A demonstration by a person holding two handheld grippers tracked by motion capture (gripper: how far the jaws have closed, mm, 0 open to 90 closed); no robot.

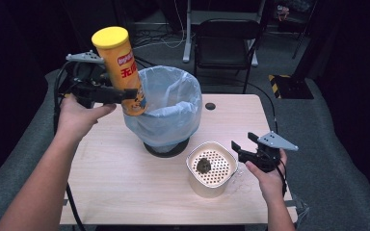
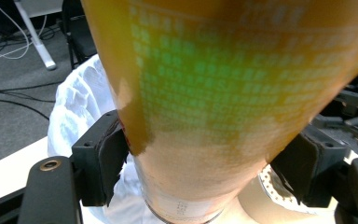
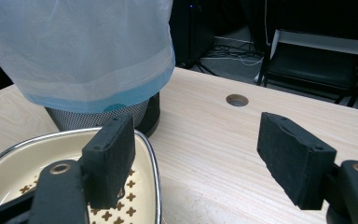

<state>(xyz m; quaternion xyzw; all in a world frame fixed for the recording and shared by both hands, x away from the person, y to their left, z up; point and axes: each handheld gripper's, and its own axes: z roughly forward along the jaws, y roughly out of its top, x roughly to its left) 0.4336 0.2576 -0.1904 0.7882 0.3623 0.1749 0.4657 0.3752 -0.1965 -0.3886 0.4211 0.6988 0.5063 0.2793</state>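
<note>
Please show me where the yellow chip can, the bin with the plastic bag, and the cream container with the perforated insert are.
yellow chip can [image 1: 120,72], high view, on its printed side wall.
bin with the plastic bag [image 1: 185,113], high view, on the bag's outer wall.
cream container [image 1: 200,185], high view, on its front wall.

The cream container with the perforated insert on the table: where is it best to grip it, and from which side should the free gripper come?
Probably the rim of the cream container, on its right side, where the open right gripper already waits. The wall is thin and upright, so one jaw could go inside and one outside. The body looks too wide to span. The left gripper is busy holding the yellow can.
</note>
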